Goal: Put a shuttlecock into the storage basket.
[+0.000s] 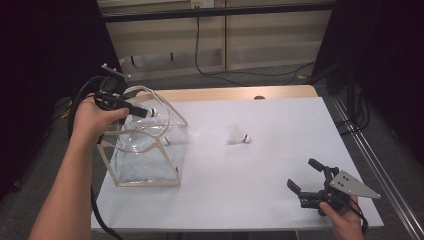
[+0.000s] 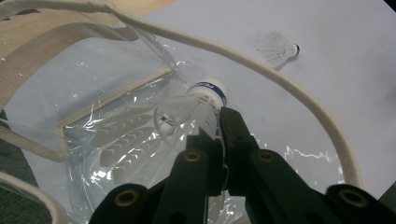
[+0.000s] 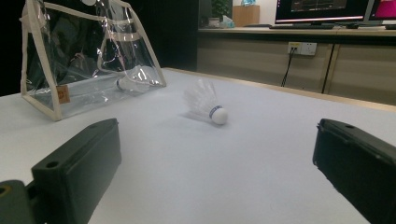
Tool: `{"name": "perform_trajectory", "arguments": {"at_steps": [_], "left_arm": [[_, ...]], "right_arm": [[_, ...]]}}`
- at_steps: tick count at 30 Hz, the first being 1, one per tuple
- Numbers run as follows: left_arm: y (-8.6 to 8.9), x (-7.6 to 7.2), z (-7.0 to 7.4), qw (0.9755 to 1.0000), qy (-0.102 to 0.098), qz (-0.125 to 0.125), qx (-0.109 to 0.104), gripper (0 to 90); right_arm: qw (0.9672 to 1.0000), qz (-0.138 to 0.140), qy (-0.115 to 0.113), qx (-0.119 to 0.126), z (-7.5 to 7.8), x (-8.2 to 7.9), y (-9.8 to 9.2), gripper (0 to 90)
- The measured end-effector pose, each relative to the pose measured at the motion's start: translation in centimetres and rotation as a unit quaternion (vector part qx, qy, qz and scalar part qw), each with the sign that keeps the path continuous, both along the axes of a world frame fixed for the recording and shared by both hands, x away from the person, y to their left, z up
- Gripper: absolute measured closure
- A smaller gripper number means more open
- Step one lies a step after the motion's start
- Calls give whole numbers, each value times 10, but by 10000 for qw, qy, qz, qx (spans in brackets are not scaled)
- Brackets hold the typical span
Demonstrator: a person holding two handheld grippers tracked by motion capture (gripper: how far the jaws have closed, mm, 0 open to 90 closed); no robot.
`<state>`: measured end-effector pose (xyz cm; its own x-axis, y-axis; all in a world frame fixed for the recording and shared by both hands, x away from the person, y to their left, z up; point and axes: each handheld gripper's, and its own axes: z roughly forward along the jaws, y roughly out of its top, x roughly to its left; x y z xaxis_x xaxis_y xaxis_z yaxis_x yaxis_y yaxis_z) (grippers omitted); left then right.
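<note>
Black fingers (image 2: 219, 135) of the left gripper (image 1: 150, 112) clamp a white feathered shuttlecock (image 2: 196, 100) over the clear plastic cream-trimmed bag (image 1: 145, 160) — released off-centre, it could catch the rim — while the right gripper (image 1: 306, 176) rests with fingers apart on the white worktop (image 1: 250, 190).

1. A white feathered shuttlecock (image 2: 205, 100), its cork banded in blue, hangs feathers-pinched above the open mouth of the bag, cork pointing away over the rim.
2. The clear plastic bag (image 1: 145, 155), trimmed in cream with looped handles, stands upright at the table's left side (a second shuttlecock (image 3: 128, 81) lies inside on its floor).
3. Another shuttlecock (image 1: 237, 136) lies on its side near the table's middle, well apart from the bag.
</note>
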<state>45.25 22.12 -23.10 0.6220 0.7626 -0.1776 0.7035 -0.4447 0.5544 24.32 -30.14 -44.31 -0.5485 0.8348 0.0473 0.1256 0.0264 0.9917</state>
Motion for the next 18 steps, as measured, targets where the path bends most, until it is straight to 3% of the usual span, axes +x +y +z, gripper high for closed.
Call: {"name": "perform_trajectory", "arguments": {"at_steps": [18], "left_arm": [[-3, 0, -6, 10000, 68, -49, -37, 886]], "right_arm": [[10000, 1, 2, -3, 0, 0, 0, 6]]}}
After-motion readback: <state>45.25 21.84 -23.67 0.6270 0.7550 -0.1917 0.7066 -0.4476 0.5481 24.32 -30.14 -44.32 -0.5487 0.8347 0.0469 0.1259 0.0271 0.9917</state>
